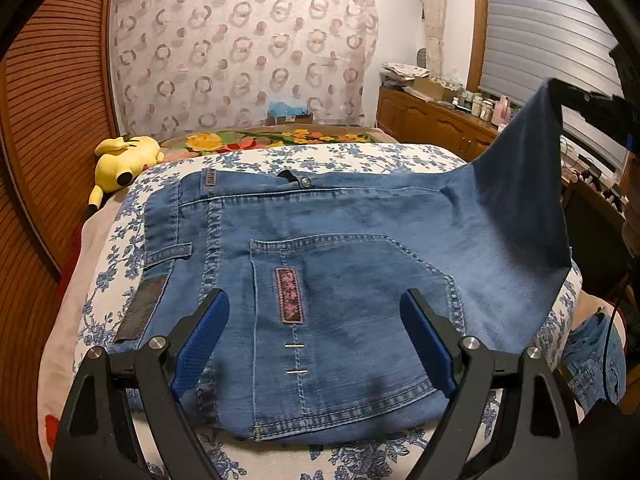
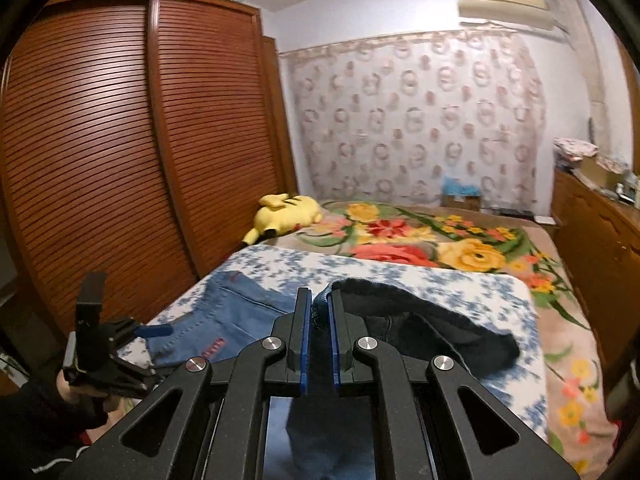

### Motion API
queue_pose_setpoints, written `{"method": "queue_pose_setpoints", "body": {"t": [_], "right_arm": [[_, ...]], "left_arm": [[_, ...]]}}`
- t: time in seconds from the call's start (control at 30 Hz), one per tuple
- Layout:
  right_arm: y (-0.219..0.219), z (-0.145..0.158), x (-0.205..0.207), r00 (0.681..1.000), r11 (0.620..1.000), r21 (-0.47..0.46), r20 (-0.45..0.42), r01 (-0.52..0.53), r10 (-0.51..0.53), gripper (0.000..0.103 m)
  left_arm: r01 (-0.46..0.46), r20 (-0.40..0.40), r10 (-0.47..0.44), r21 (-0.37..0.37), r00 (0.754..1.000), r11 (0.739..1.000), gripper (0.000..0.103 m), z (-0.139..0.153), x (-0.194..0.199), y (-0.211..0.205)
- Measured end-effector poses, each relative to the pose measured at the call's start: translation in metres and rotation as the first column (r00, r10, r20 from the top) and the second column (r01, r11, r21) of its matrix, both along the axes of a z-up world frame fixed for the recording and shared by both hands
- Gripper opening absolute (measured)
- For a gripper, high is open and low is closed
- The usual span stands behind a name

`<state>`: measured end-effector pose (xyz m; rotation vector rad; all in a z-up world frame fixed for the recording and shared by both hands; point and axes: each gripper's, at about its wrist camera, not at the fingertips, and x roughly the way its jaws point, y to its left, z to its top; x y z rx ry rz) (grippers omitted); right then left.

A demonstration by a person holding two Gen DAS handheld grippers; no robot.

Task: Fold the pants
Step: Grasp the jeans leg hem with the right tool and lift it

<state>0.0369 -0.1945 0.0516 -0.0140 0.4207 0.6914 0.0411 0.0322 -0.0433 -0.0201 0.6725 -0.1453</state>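
Blue jeans (image 1: 340, 216) lie back side up on the floral bed cover (image 1: 320, 158), waistband to the left. My left gripper (image 1: 316, 300) hovers open over the back pocket (image 1: 360, 280) with nothing between its blue pads. One leg (image 1: 516, 184) is lifted off the bed at the right, and my right gripper (image 1: 560, 96) holds its end. In the right wrist view, the right gripper (image 2: 319, 308) is shut on the denim hem (image 2: 320, 312), and the dark inside of the leg (image 2: 420, 312) drapes to the right. The left gripper (image 2: 120, 344) shows low at the left, held by a hand.
A yellow plush toy (image 1: 124, 158) lies at the far left of the bed by the slatted wardrobe (image 1: 52, 120). A flowered blanket (image 2: 440, 240) covers the far half. A wooden dresser (image 1: 436, 124) lines the right side. More denim (image 1: 592, 360) lies off the bed's near right corner.
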Motion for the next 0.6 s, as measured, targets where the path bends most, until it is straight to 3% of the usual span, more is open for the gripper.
{"method": "queue_pose_setpoints", "body": {"t": [0.33,0.6], "right_arm": [[0.024,-0.009,0.03,0.989,0.988,-0.048,-0.011,-0.148,0.147,0.007],[0.028,-0.017,0.054,0.982,0.981,-0.072,-0.067,-0.182,0.177,0.007]], "left_arm": [[-0.031,-0.003,0.031,-0.011,1.0,0.999,0.088,-0.002,-0.004,0.016],[-0.045,-0.019,0.045,-0.014,0.999,0.999,0.088,-0.009,-0.007,0.023]]}}
